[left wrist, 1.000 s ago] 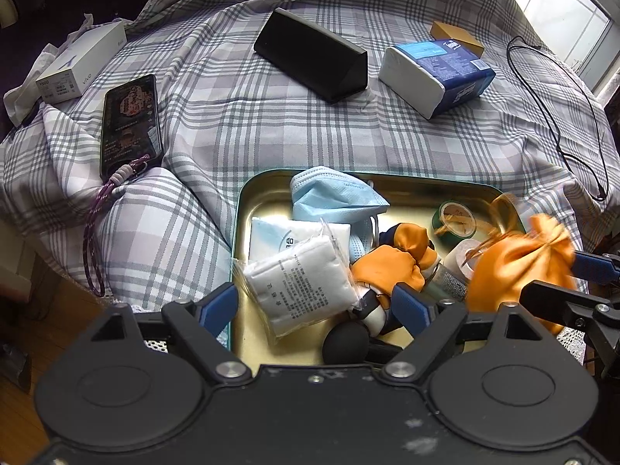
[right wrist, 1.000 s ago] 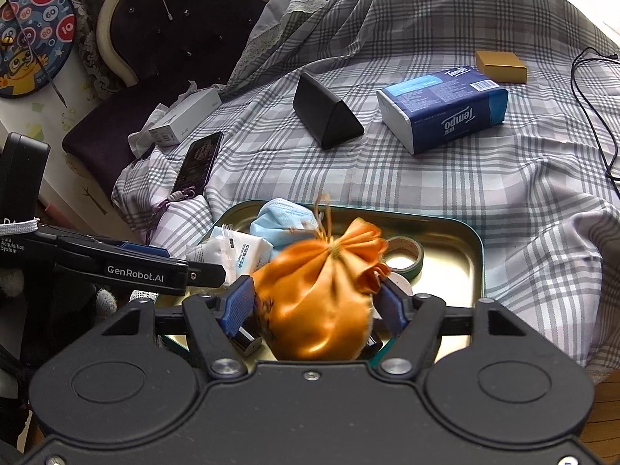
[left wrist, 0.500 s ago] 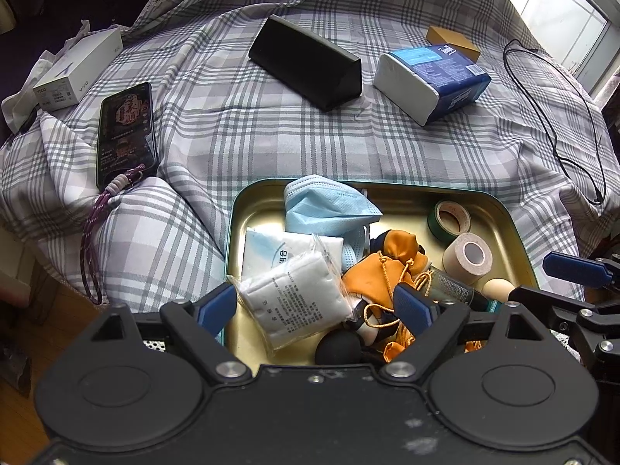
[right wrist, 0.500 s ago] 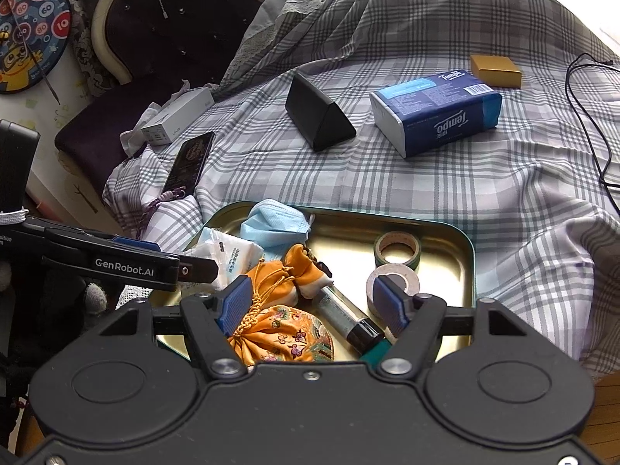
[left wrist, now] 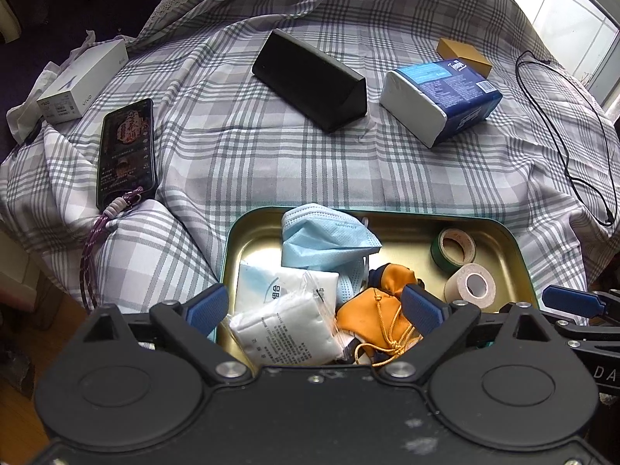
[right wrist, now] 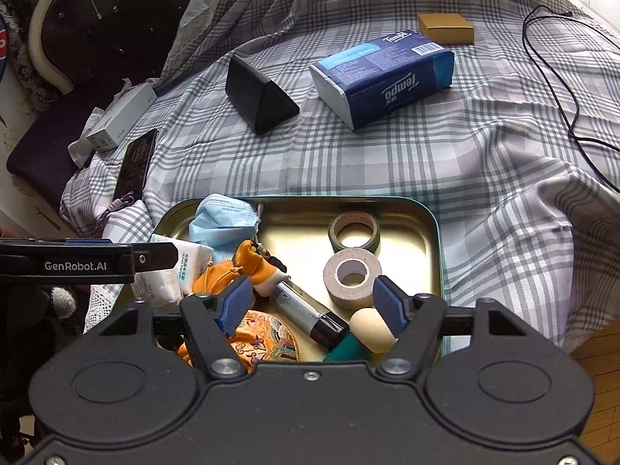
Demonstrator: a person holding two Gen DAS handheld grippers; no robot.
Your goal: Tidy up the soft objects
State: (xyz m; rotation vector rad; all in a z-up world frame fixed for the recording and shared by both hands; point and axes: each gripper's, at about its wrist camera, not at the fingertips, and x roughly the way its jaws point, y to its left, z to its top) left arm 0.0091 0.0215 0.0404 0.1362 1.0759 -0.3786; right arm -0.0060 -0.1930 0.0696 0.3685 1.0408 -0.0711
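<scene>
A gold metal tray (left wrist: pixel 500 240) (right wrist: pixel 422 232) lies on the plaid bedcover. It holds a blue face mask (left wrist: pixel 325 236) (right wrist: pixel 221 217), white wipe packets (left wrist: pixel 286 329) (right wrist: pixel 186 267) and an orange drawstring pouch (left wrist: pixel 372 310) (right wrist: pixel 217 277). An embroidered orange pouch (right wrist: pixel 263 343) lies loose at the tray's near edge. My left gripper (left wrist: pixel 314 308) hovers over the packets and the drawstring pouch, its jaws opening with no pad pressing on either. My right gripper (right wrist: pixel 312 306) is open over a silver tube (right wrist: pixel 302 306), gripping nothing.
The tray also holds a green tape roll (right wrist: pixel 353 232), a beige tape roll (right wrist: pixel 350 277) and a cream egg-shaped piece (right wrist: pixel 372 329). On the bedcover lie a black triangular case (left wrist: pixel 310 79), a tissue pack (left wrist: pixel 441 100), a phone (left wrist: pixel 126 151), a white box (left wrist: pixel 83 81), a gold box (right wrist: pixel 445 28) and a black cable (left wrist: pixel 562 124).
A second ago my right gripper held the embroidered orange pouch over the tray; it let go and the pouch now lies in the tray. My left jaws spread wider.
</scene>
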